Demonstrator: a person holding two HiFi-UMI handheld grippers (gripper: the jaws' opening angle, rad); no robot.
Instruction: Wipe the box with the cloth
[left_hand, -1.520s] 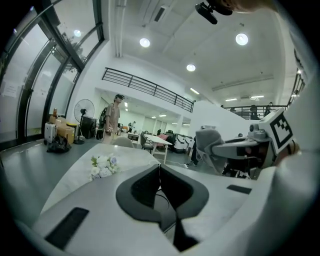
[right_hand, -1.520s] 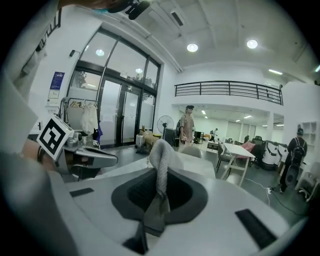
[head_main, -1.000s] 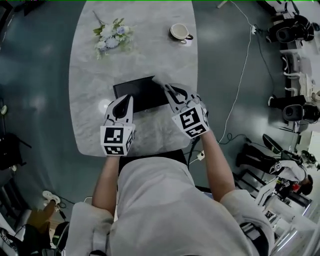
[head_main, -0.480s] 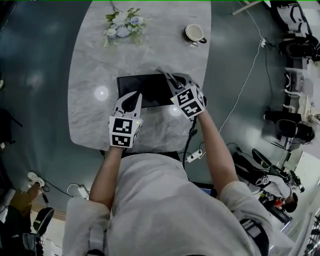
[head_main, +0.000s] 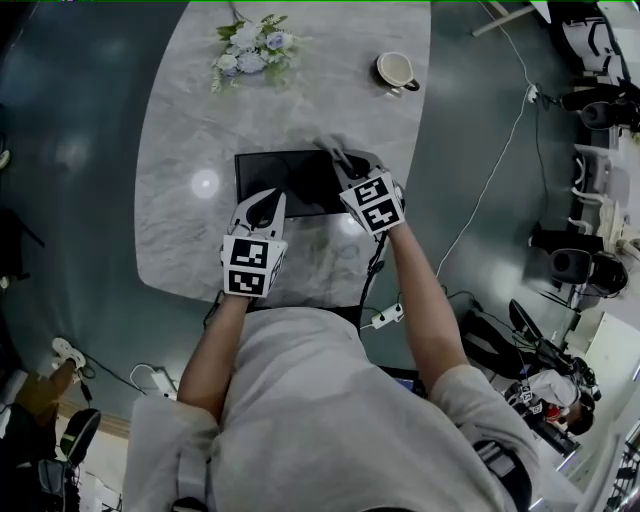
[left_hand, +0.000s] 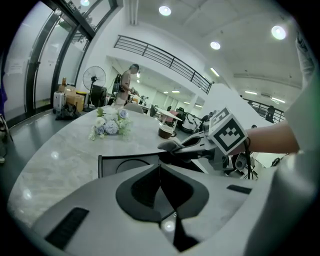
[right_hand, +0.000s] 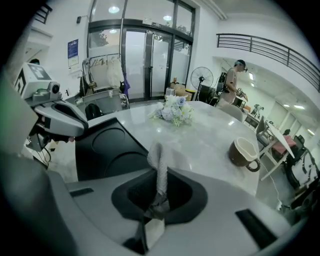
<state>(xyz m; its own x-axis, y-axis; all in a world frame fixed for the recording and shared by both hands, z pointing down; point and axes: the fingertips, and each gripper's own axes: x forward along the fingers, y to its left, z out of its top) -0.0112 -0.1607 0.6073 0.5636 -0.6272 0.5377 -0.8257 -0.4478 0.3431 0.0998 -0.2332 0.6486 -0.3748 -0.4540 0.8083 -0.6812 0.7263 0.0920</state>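
Head view: flowers (head_main: 245, 45), cup (head_main: 396, 70) beyond box (head_main: 285, 180).

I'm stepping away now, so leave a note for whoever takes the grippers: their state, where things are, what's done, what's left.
Left gripper: shut, empty, at the near edge of the box.
Right gripper: shut on the cloth, over the box's far right corner.
The box lies flat on the table; flowers and cup stand beyond it.
Done: cloth gripped and at the box.
Left: wipe the top; how much is wiped cannot be told.
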